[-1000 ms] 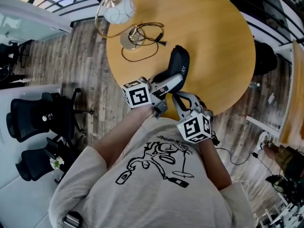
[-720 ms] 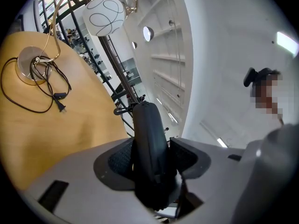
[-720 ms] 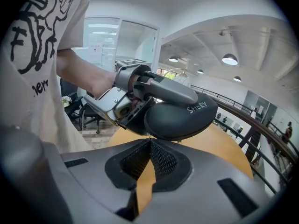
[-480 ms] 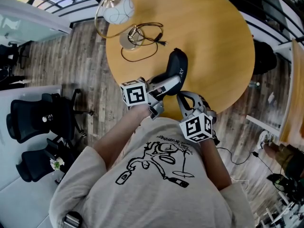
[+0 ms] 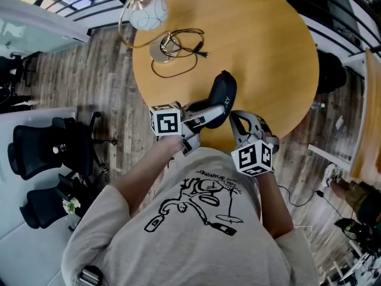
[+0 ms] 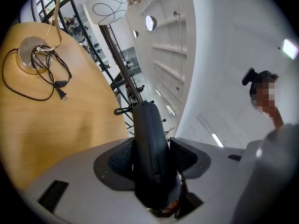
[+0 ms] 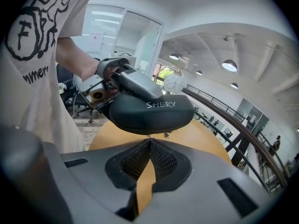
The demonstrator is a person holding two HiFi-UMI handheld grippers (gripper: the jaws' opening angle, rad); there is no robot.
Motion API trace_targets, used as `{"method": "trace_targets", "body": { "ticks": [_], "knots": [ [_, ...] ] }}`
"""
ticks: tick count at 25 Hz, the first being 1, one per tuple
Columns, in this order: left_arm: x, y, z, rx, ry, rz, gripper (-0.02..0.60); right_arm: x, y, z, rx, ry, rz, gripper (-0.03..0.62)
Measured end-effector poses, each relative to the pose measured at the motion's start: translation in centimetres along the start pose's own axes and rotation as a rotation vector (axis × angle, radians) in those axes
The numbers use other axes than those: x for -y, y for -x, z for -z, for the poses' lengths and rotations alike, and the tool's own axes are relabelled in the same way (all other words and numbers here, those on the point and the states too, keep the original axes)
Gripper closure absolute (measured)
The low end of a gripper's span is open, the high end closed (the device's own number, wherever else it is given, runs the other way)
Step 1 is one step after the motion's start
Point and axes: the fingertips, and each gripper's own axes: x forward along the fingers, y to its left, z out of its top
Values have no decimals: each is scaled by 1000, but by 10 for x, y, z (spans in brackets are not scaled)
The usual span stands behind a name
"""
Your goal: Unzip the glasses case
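Note:
A black glasses case (image 5: 222, 93) with white lettering (image 7: 161, 104) is held just above the round wooden table (image 5: 268, 52), near its front edge. My left gripper (image 5: 205, 112) is shut on one end of the case (image 6: 150, 148), its pads pressing both sides. My right gripper (image 7: 149, 146) comes from below with its jaws shut, the tips pinched on the small zipper pull (image 7: 148, 136) that hangs from the case's lower seam. In the head view my right gripper (image 5: 234, 117) sits just right of the case.
A lamp with a white globe shade (image 5: 147, 12) and its coiled black cable (image 5: 178, 49) lie at the table's far left. Black office chairs (image 5: 41, 154) stand on the wooden floor to the left. A railing (image 7: 233, 120) runs behind the table.
Both hands shifted: the case and my left gripper dropped a little nearer the body, and my right gripper slid to the right under the case. Neither grip has visibly changed.

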Motion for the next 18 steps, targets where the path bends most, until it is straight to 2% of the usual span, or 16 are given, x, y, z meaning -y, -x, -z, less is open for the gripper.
{"method": "trace_targets", "body": {
  "ticks": [11,18],
  "knots": [
    [10,11,38,-205,7,41,349,22,5,11,-56,156,46,572],
    [13,13,67,-356,9,61,350,32,8,21,-126,360,72,572]
  ]
}}
